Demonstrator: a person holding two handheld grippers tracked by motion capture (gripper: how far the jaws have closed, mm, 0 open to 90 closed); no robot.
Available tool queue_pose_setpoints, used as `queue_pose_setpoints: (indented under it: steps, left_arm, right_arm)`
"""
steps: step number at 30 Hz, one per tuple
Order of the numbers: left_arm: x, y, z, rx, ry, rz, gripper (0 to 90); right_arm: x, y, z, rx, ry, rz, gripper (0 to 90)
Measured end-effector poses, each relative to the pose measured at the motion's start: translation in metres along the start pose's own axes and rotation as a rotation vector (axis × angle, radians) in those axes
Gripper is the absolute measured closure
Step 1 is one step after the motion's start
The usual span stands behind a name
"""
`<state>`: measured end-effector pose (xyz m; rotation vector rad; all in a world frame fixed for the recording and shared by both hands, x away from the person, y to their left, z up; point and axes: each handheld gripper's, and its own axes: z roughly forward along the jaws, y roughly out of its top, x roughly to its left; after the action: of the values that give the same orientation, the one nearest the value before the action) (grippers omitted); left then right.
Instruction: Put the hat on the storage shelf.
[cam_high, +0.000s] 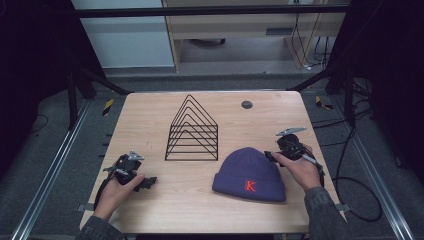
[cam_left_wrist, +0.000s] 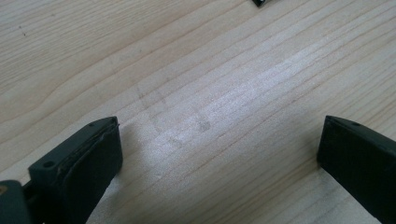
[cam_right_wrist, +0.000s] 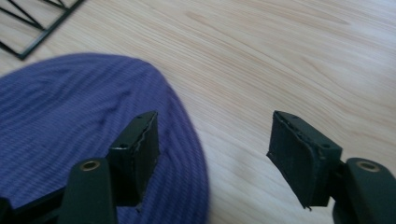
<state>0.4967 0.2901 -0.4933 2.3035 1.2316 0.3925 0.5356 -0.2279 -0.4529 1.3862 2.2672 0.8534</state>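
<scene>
A navy knit beanie (cam_high: 250, 175) with a red letter K lies flat on the wooden table (cam_high: 150, 115), front right of centre. My right gripper (cam_high: 271, 156) hovers at the beanie's right edge, open; in the right gripper view its left jaw is over the purple knit (cam_right_wrist: 70, 121) and its right jaw over bare wood. My left gripper (cam_high: 150, 182) rests near the front left of the table, open, with only bare wood (cam_left_wrist: 215, 112) between its jaws. A black wire rack (cam_high: 192, 131) of nested triangles stands behind the beanie.
A small dark round disc (cam_high: 246, 104) sits in the table near its far edge. A corner of the wire rack (cam_right_wrist: 32, 28) appears at the top left of the right gripper view. Black frame posts and cables surround the table.
</scene>
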Motion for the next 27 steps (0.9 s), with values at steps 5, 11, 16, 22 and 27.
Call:
queue_pose_setpoints:
  steps: [5, 11, 16, 22, 27]
  left_arm:
    - [0.000, 0.000, 0.000, -0.002, 0.000, 0.002, 0.0]
    - [0.000, 0.000, 0.000, 0.001, -0.003, 0.003, 0.0]
    - [0.000, 0.000, 0.000, 0.000, -0.004, 0.003, 0.0]
    - [0.000, 0.000, 0.000, 0.003, -0.003, 0.003, 0.0]
    - [0.000, 0.000, 0.000, 0.003, -0.004, 0.003, 0.0]
  right_arm:
    - [0.010, 0.017, 0.009, 0.035, 0.042, -0.035, 35.8]
    - [0.016, 0.030, 0.016, 0.051, 0.071, -0.046, 43.1]
    - [0.018, 0.034, 0.022, 0.056, 0.087, -0.042, 49.9]
    - [0.020, 0.034, 0.033, 0.066, 0.112, -0.030, 51.7]
    - [0.024, 0.031, 0.045, 0.102, 0.130, -0.015, 49.0]
